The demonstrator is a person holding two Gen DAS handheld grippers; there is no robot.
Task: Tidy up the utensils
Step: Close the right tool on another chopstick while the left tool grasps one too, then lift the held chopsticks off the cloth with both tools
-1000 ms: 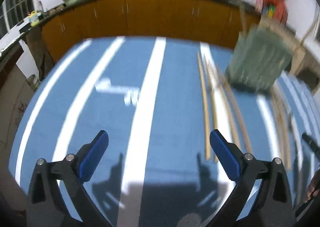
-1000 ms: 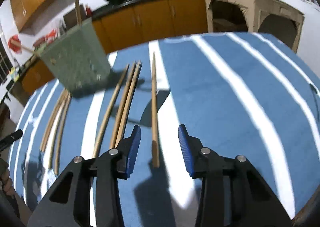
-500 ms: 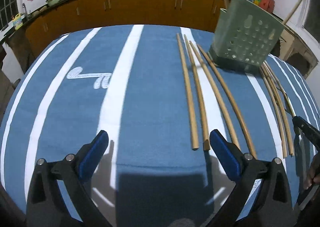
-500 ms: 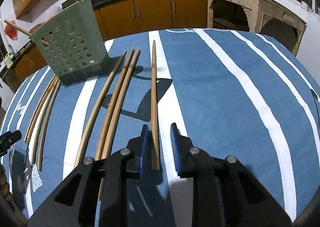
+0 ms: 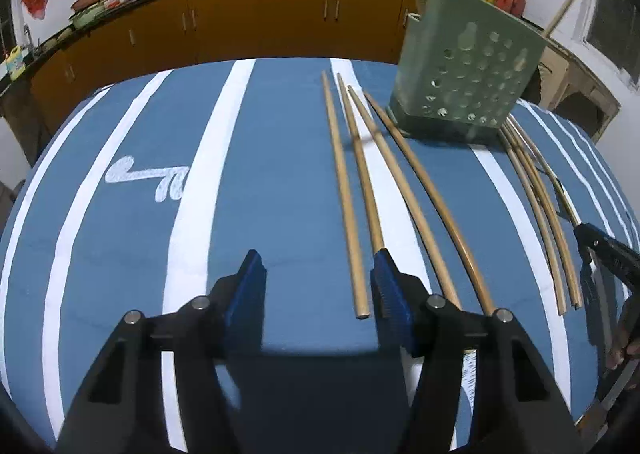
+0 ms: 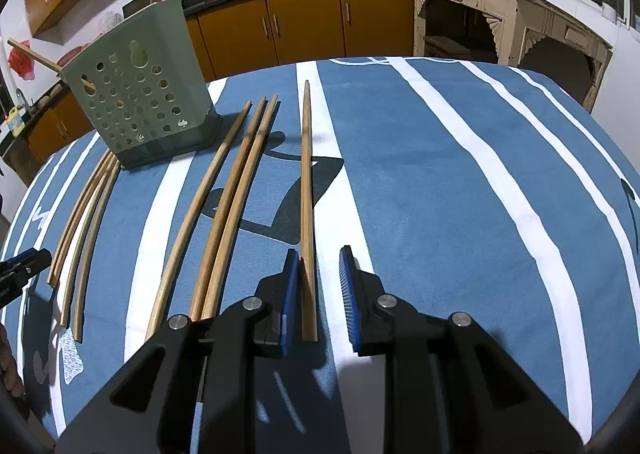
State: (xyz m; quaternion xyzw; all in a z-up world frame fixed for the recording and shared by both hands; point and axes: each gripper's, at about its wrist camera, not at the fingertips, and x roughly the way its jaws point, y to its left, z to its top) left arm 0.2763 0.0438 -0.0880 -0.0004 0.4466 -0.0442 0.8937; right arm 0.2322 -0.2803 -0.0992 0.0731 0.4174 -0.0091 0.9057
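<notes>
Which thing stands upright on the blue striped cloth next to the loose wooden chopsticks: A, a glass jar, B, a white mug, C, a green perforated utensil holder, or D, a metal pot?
C: a green perforated utensil holder stands on the blue striped cloth, with loose wooden chopsticks lying flat beside it; the only pots sit on the far counter.

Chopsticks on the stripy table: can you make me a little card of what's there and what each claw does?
Table: blue cloth with white stripes
Holder: green plastic utensil holder with holes, standing
Loose: long wooden chopsticks lying flat beside the holder
Left claw: closing, one chopstick between its fingers, not squeezed yet
Right claw: open, one chopstick between its fingers
</notes>
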